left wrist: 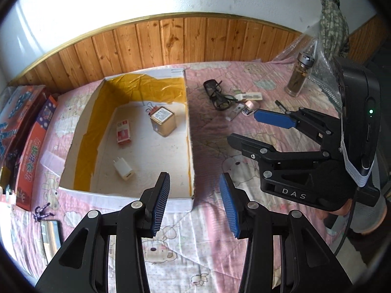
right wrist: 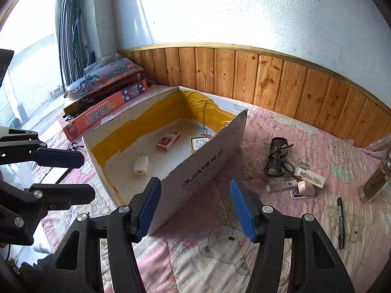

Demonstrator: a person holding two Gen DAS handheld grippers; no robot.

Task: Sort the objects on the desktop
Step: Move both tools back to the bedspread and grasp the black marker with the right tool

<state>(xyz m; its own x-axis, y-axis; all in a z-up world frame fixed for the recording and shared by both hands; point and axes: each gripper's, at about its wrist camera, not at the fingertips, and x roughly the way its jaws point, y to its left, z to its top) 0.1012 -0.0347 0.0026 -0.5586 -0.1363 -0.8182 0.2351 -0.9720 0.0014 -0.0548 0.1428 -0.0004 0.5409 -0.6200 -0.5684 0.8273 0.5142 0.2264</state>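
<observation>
The cardboard box (left wrist: 188, 144) has matt white walls with rough, torn edges, and glossy yellow tape (left wrist: 156, 88) lines it inside. In the middle of the frame a gold tin (left wrist: 163, 121) looks like shiny metal. The white charger (left wrist: 124, 169) is smooth plastic. The quilt (left wrist: 244, 122) is soft printed cloth, pink and matt. The wall panel (left wrist: 171, 41) in the upper part is varnished wood with knots. At the upper right the bottle (left wrist: 298, 75) is clear glass with a metal cap. The left tongs (left wrist: 194, 202) are matt black plastic with ribbed blue pads (left wrist: 162, 200) and metal rivets.
</observation>
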